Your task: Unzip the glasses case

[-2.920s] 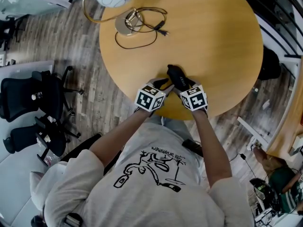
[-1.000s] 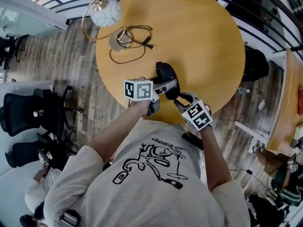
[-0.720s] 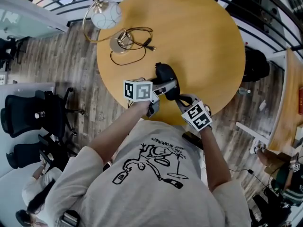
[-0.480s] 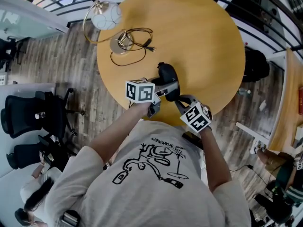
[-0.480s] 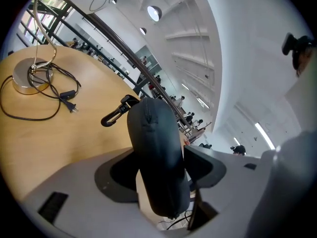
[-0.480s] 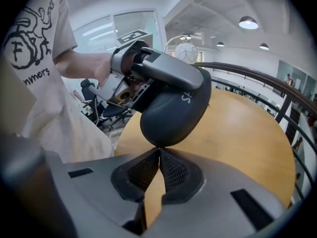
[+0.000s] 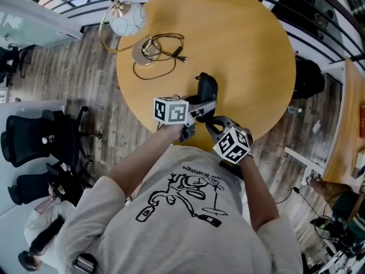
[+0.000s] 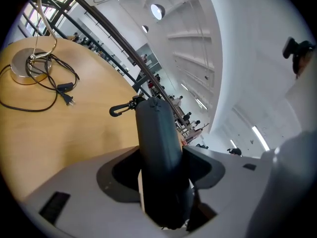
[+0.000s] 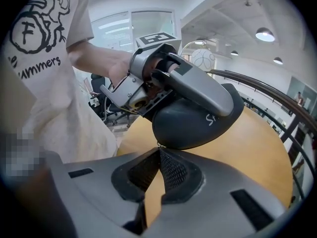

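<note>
Two grippers on one black glasses case (image 7: 206, 88), over the round table's (image 7: 251, 50) near edge.
Case clamped in left hand-held gripper (image 8: 162, 155); right hand-held gripper (image 9: 159, 150) clenched shut, tips at case edge. Beyond: lamp (image 7: 128, 17), loose cord (image 7: 180, 57); office chairs (image 7: 28, 133), plank floor (image 7: 91, 67).

Near the front edge of the table (image 7: 251, 50) we find the glasses case (image 7: 206, 87) between the jaws of the left gripper (image 7: 209, 103), which reaches in from the left. The right gripper (image 7: 209, 124) sits nearer us, its jaws together at the case's near end. Far left on the table stands a lamp (image 7: 141, 51), with its cable (image 7: 155, 72) beside it. Chairs (image 7: 34, 136) stand on the floor (image 7: 97, 79) left of the table.
</note>
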Tool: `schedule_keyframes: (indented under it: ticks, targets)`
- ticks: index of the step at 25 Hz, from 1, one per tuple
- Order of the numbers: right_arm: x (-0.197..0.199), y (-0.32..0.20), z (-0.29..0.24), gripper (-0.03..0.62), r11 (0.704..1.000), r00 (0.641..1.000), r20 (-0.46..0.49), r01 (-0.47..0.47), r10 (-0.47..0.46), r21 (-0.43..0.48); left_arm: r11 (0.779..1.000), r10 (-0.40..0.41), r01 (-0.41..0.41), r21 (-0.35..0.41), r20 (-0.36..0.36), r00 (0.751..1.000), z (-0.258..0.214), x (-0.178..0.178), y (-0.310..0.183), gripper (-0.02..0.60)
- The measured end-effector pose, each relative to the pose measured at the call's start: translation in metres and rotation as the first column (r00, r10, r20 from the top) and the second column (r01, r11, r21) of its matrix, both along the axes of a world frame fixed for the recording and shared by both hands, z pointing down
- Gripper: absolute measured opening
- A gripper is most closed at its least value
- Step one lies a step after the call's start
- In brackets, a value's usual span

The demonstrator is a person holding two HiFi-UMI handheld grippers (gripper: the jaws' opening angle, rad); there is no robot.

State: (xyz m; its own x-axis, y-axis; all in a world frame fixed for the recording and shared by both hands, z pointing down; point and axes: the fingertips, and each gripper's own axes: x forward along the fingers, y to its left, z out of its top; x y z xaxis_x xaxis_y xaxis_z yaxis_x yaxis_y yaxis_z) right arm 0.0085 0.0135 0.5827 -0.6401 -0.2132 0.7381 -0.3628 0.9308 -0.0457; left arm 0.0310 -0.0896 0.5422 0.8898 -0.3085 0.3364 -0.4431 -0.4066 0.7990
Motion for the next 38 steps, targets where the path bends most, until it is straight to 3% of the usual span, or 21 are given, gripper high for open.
schedule_keyframes:
  ticks: [13, 38]
  targets:
    - [0.008, -0.003, 0.01, 0.023, 1.0, 0.999, -0.041, -0.019, 0.018, -0.025, 0.997, 0.078, -0.079, 0.015, 0.032, 0.996, 0.0, 0.003, 0.006, 0.206]
    - [0.036, -0.032, 0.005, 0.021, 0.997, 0.99, -0.126, -0.061, 0.067, 0.053, 0.984, 0.179, -0.178, -0.027, 0.034, 0.983, 0.007, 0.001, 0.046, 0.21]
